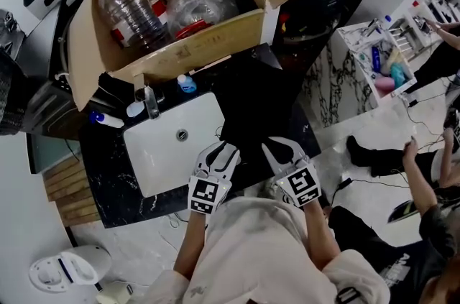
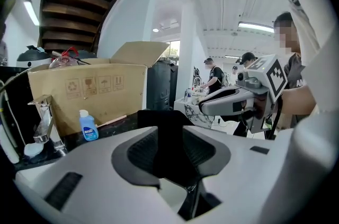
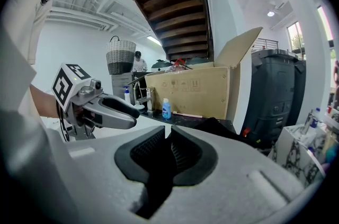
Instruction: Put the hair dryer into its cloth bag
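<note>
Cardboard box, brown, flaps open [image 1: 180, 44]: at the back of the counter, behind the sink; clear plastic bottles with red caps [image 1: 136, 8] piled inside
Black veined stone counter [image 1: 108, 173]: under box, sink and bag
Chrome tap [image 1: 151, 103]: upright at the sink's back rim, just in front of the box
Small blue plastic bottle [image 1: 186, 84]: standing right of the tap, close against the box's front wall
White rectangular sink basin [image 1: 162, 162]: set into the counter, just left of the bag
Left hand-held gripper, white with a marker cube [image 1: 223, 150]: tips at the sink's right rim; jaws narrowed onto a fold of the black cloth, pads pressing it from both sides
Black cloth bag [image 1: 255, 105]: lying on the counter right of the sink, near edge drawn up to both grippers' tips
Right hand-held gripper, white with a marker cube [image 1: 282, 150]: just beside the left one, tips at the bag's near edge; jaws pressed almost together, only a thin dark slit between the pads; whether cloth sits in that slit impossible to tell
White rack of bottles and tubes [image 1: 363, 29]: well to the right of the counter
Person in dark clothes [image 1: 381, 159]: low on the pale floor at far right
</note>
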Demonstrator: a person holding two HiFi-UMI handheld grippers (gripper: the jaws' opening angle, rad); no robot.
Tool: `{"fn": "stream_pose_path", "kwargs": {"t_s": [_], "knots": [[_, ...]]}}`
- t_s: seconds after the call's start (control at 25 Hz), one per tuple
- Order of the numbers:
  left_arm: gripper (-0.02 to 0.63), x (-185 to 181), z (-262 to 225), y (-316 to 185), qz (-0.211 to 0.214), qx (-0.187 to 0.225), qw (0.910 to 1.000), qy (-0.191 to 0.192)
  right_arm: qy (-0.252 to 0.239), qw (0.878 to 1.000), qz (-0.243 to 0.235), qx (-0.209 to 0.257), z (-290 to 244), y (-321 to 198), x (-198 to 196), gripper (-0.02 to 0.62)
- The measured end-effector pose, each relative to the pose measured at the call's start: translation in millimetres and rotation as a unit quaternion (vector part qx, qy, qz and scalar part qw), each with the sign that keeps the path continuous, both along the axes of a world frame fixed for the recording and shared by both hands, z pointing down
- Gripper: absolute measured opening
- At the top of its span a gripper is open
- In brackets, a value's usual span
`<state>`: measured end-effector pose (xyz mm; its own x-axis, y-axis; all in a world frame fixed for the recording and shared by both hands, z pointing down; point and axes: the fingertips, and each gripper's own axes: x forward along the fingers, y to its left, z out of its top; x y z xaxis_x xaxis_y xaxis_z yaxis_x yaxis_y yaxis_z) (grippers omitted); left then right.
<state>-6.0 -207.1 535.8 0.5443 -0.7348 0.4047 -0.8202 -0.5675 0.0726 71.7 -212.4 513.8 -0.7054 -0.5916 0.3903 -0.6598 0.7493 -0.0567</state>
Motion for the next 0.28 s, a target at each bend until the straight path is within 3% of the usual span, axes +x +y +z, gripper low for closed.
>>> {"fn": "stream_pose_path", "kwargs": {"t_s": [0.28], "knots": [[0.14, 0.0, 0.4, -3.2, 0.007, -0.002, 1.0, 0.006, 0.007, 1.0, 0.006, 0.001, 2.6, -5.1, -2.0, 0.023]]}}
